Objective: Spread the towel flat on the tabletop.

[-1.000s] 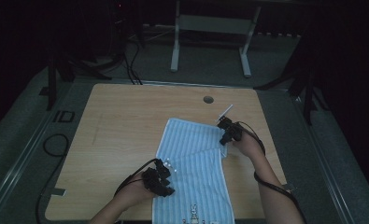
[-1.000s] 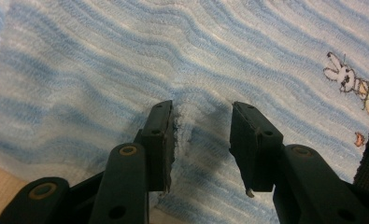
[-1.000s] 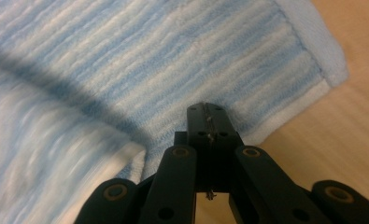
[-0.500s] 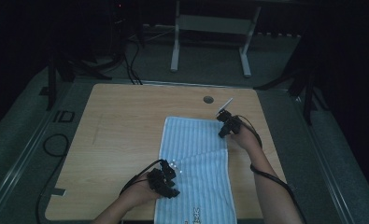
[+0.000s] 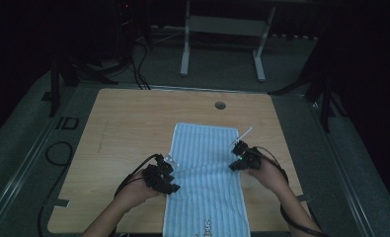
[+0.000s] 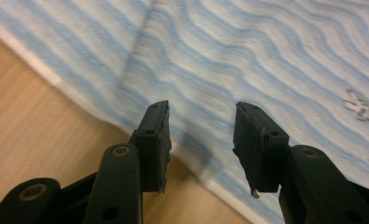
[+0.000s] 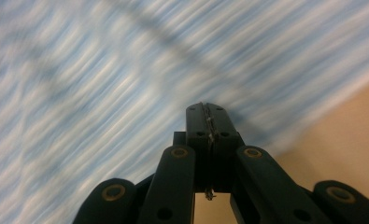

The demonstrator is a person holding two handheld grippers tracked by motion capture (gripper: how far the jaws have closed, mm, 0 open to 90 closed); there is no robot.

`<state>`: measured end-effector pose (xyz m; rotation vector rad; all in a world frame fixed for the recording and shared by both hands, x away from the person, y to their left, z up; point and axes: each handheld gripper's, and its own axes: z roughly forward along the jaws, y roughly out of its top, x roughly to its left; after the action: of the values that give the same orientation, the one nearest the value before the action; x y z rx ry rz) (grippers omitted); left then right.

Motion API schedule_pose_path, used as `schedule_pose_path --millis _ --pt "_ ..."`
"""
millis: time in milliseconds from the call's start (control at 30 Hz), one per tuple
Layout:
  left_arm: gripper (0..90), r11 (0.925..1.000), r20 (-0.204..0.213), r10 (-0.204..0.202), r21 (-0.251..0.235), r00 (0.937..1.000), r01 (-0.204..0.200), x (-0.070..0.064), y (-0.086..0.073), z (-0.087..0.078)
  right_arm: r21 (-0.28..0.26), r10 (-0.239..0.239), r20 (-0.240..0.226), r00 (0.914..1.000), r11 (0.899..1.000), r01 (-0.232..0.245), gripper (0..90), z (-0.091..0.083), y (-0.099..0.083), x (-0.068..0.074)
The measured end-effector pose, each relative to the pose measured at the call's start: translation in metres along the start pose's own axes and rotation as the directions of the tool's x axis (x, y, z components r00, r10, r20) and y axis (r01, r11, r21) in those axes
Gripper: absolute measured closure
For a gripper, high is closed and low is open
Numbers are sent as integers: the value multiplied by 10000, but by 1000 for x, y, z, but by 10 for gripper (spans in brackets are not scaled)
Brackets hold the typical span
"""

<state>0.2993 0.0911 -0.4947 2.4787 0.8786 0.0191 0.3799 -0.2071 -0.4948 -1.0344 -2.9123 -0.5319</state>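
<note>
While a blue-striped towel [image 5: 206,173] lies flat on the wooden desk [image 5: 128,133] toward its near right, left hand-held gripper [image 6: 201,135] over the towel's left edge with jaws spread and empty, right hand-held gripper [image 7: 205,122] above the towel's right edge, jaws pressed together

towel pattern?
Light blue and white wavy stripes on the towel, with a small printed motif near one end; clearest in the left gripper view.
</note>
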Motion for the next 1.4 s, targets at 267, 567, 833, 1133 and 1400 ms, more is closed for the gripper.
schedule_pose_path --millis 267,567,833,1133,1400 --pt "560 9955 -1306 527 856 9900 -417 20 41 16 401 -279 61 9996 9988 276 893 21 -28 23" --pt "560 9935 -1726 -407 979 9841 582 62 80 57 506 -270 63 9996 9984 267 897 19 -31 21" --pt "558 9925 -1847 -547 979 9813 737 75 93 71 621 -200 117 9997 9979 193 896 14 -43 13" --pt "558 9909 -1975 -818 890 9769 1010 89 111 78 789 262 132 9996 9965 -271 895 11 -38 -14" --pt "557 9876 -2088 -1232 696 9702 1404 102 117 80 993 743 262 9969 9921 -766 895 13 -19 -39"
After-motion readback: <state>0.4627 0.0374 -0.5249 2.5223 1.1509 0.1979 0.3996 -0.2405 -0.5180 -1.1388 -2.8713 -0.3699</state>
